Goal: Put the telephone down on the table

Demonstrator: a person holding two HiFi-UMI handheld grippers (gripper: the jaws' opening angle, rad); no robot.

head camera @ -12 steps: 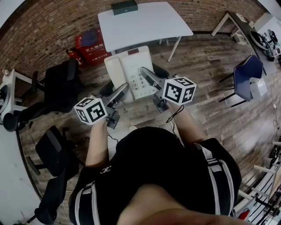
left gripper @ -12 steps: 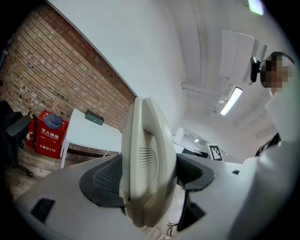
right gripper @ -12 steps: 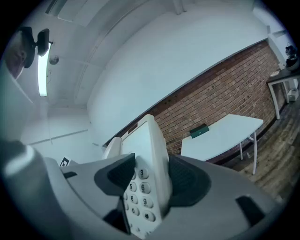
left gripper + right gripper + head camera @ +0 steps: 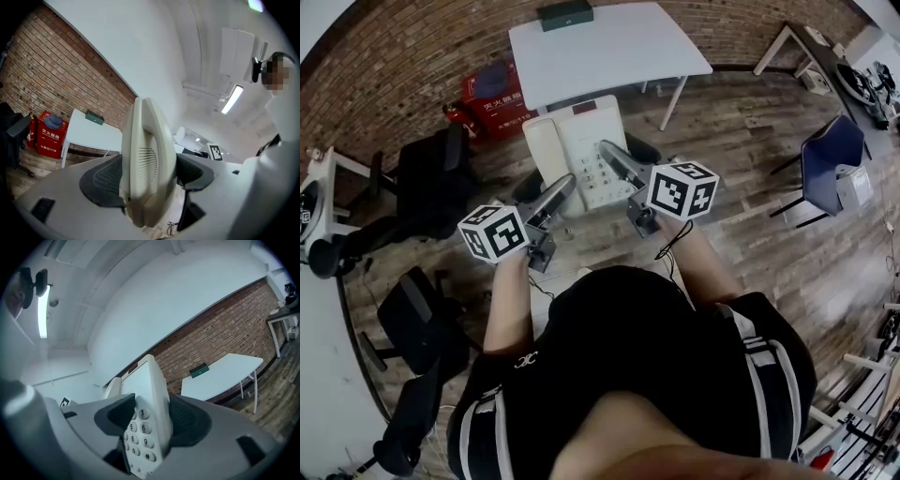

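Centre frame: cream plastic push-button telephone (image 4: 581, 141), pinched at its handset edge by the left gripper (image 4: 565, 191) and at its keypad edge by the right gripper (image 4: 612, 157). Nothing has shifted since the preceding instant. The phone is held short of the white rectangular table (image 4: 619, 52), upper centre, so placement is judged pending.

The telephone (image 4: 140, 437) keys read 3, 5, 6, 8, 9, # — the red box (image 4: 49, 138), left of the white table (image 4: 91, 133), shows Chinese characters and 119.

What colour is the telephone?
The telephone is cream-white. The head view shows it best.
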